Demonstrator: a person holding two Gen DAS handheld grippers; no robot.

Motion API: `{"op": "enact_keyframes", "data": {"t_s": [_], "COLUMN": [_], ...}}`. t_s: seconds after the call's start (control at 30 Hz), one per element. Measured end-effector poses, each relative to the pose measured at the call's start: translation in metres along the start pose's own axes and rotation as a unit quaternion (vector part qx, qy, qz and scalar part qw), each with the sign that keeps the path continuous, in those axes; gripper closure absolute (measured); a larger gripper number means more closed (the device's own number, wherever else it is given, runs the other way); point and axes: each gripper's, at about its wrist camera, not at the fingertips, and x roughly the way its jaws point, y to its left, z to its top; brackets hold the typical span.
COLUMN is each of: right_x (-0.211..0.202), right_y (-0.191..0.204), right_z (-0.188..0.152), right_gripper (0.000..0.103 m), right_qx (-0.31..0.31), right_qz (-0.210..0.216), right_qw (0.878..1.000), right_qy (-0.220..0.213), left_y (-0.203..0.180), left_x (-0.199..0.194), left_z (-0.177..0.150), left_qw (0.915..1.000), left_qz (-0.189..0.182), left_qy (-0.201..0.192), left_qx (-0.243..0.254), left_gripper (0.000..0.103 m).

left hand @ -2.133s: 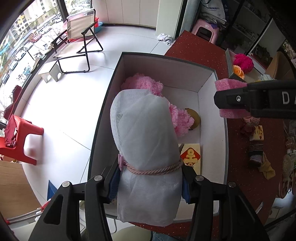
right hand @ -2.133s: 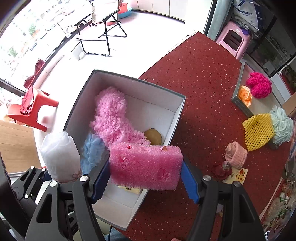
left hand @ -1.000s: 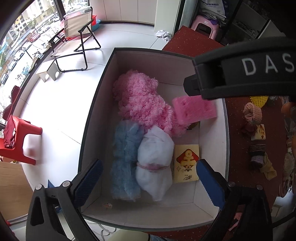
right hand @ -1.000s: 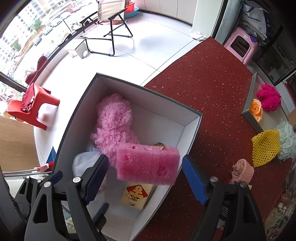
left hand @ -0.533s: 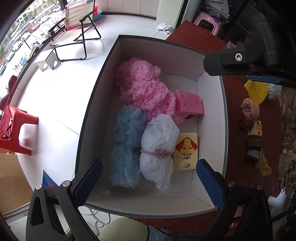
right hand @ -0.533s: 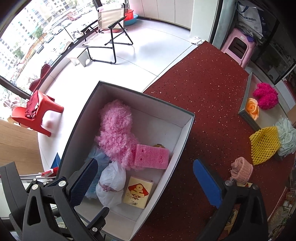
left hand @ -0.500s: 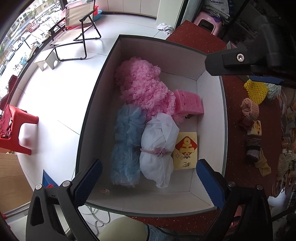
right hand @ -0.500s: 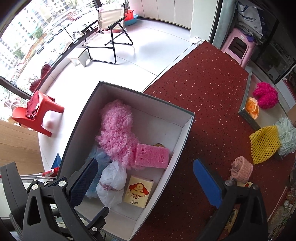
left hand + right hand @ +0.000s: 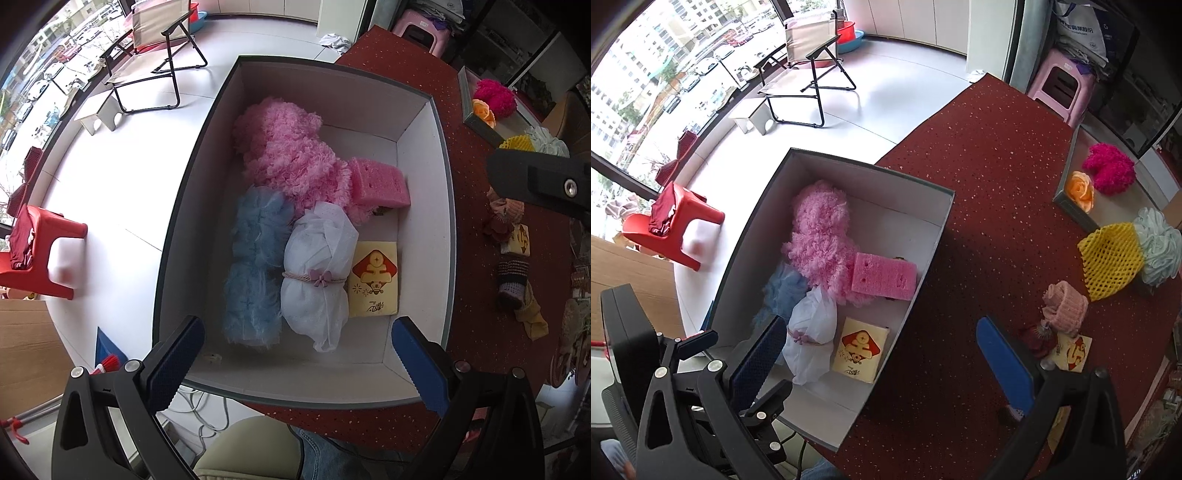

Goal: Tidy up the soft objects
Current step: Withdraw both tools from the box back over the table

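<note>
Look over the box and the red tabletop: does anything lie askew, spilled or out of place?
The pink sponge lies tilted in the box, propped on the fluffy pink plush rather than flat on the floor. Several soft items, such as the yellow foam net and pink knit piece, are outside on the tabletop.

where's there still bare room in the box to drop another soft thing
Inside the box, bare floor shows at the far end, between the back wall and the pink fluffy toy, and in a strip along the near wall below the white tied bundle and yellow card. The middle is crowded: blue fluffy piece, bundle, pink sponge.
</note>
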Motion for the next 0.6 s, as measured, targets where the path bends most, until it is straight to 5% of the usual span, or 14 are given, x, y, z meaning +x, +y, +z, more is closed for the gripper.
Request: {"op": "enact_keyframes", "data": {"t_s": [0.6], "right_x": [-0.016], "right_y": [-0.069], "right_z": [-0.051], "right_gripper": [0.0], "right_qx": [0.073], "right_qz": [-0.008], "right_qw": [0.997], "right_qy": [0.004], "left_y": [-0.058], "left_x": [-0.007], "left_z": [-0.002], "left_qw": [0.9979], "left_qz": [-0.002], "left_qy": [0.01], "left_qx": [0.065], "left_gripper": [0.001]}}
